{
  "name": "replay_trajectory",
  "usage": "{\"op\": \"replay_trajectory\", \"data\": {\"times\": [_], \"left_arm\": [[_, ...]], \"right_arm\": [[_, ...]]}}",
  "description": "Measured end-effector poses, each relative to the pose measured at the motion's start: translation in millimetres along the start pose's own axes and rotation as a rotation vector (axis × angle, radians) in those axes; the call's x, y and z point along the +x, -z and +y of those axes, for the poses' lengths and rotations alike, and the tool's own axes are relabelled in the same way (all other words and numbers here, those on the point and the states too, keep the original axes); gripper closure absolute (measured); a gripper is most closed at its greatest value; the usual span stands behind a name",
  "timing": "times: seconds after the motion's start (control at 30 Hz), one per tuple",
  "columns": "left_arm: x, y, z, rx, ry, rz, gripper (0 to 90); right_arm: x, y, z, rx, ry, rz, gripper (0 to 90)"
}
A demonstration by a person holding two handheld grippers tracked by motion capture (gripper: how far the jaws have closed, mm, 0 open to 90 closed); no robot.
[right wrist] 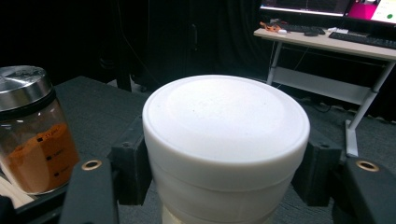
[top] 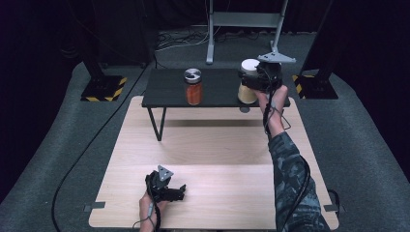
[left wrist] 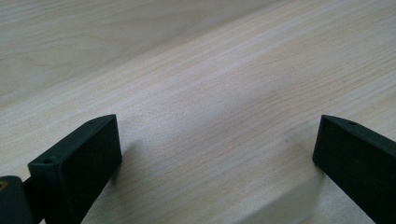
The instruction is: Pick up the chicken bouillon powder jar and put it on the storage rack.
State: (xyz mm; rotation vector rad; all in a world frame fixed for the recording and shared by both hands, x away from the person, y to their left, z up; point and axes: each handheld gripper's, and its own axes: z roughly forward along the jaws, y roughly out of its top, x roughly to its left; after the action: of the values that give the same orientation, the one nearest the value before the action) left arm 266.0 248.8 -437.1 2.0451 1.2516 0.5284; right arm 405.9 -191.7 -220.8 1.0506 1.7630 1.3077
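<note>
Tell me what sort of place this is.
Likely a lab or recording studio: dark curtained surroundings, hazard-striped stand bases on grey carpet, floor cables, and a desk with monitors behind the white-lidded jar.

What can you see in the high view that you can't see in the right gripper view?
High view alone: the whole wooden table, the left gripper resting on it, and the sleeve. Right gripper view alone: a desk with screens behind. Both share: the white-lidded jar gripped by the right gripper, and the orange jar beside it on the black shelf.

Camouflage sleeve [top: 288,169], black claws with grey three-cornered plates.
</note>
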Motion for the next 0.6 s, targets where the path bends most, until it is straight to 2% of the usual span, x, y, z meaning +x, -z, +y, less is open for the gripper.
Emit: {"op": "replay_trajectory", "data": {"times": [0.2, 0.43, 0.6], "left_arm": [[0.1, 0.0, -0.1, -0.001, -0.003, -0.001, 0.7], [-0.2, 0.3, 0.2, 0.002, -0.009, 0.000, 0.7], [-0.6, 0.2, -0.1, -0.001, -0.008, 0.001, 0.7]], "right_arm": [[1.1, -3.6, -1.3, 0.004, 0.001, 0.005, 33.0], [-4.7, -2.5, -5.7, -0.006, -0.036, 0.010, 33.0], [-5.7, -1.6, -8.8, -0.015, -0.037, 0.017, 33.0]]}}
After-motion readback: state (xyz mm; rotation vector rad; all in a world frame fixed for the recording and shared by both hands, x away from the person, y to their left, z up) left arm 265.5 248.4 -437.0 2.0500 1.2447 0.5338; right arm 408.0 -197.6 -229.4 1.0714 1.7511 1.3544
